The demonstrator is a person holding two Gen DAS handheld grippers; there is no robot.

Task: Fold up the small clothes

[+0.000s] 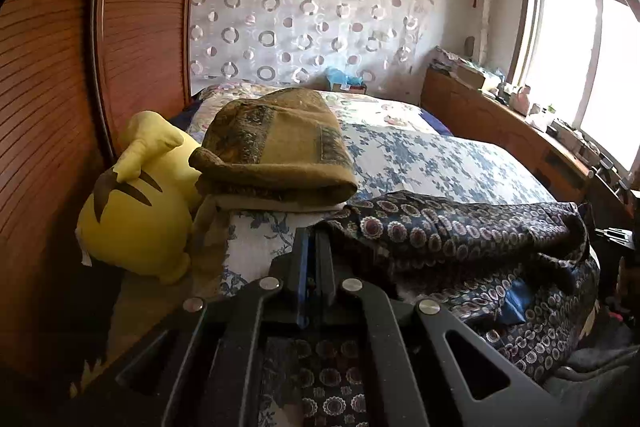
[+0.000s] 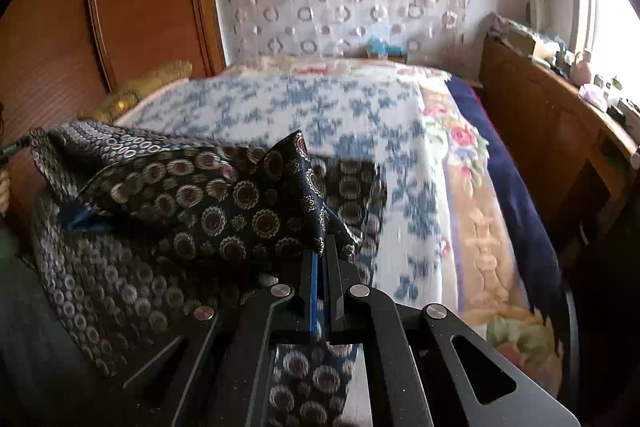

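Clamped on a corner of the dark patterned garment (image 2: 224, 203), the right gripper (image 2: 320, 251) fills the lower frame; the left gripper (image 1: 314, 239) pinches another edge. Draped mid-frame over the bed (image 2: 400, 131), it looks light, limp, slippery; hems grip best.

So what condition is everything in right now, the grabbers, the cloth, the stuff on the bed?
Left gripper: shut on the patterned garment.
Right gripper: shut on the patterned garment, a corner sticking up.
Patterned garment: lifted at both ends, rumpled, not folded flat.
Brown blanket: folded, lying on the bed.
Yellow plush: tipped over against the wardrobe.
Bed: covered with a floral spread.
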